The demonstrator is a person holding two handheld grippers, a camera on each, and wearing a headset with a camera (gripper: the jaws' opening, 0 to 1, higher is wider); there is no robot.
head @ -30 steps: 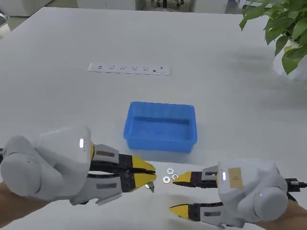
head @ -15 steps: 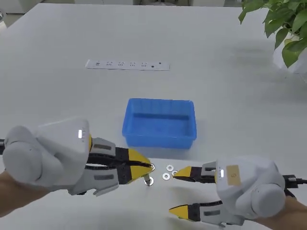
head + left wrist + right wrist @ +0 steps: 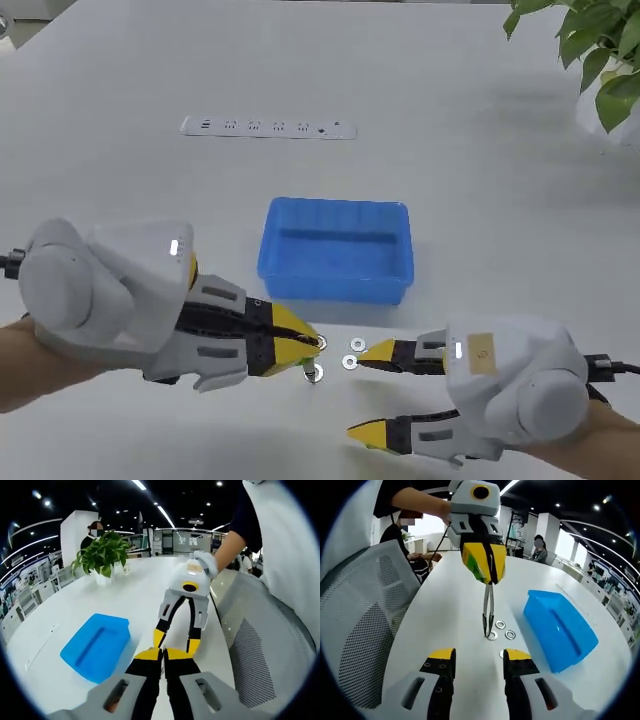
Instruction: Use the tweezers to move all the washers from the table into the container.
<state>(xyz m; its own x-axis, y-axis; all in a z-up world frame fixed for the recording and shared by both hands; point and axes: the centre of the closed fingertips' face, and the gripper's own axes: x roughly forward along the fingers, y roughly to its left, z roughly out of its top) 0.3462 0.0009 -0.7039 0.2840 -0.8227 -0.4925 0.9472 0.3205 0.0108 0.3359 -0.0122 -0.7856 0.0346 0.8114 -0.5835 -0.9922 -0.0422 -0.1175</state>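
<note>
Little change: tweezers (image 3: 488, 605) in left gripper (image 3: 310, 346) still tip-down at a washer (image 3: 491, 635).

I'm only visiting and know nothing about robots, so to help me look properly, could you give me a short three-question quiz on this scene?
1. Fill in: the right tongs stand ___.
2. Which tongs grip the tweezers? A the left tongs, B the right tongs, C neither.
3. True or false: the blue container holds no washers yet.
Key: 1 open; 2 A; 3 true.
</note>
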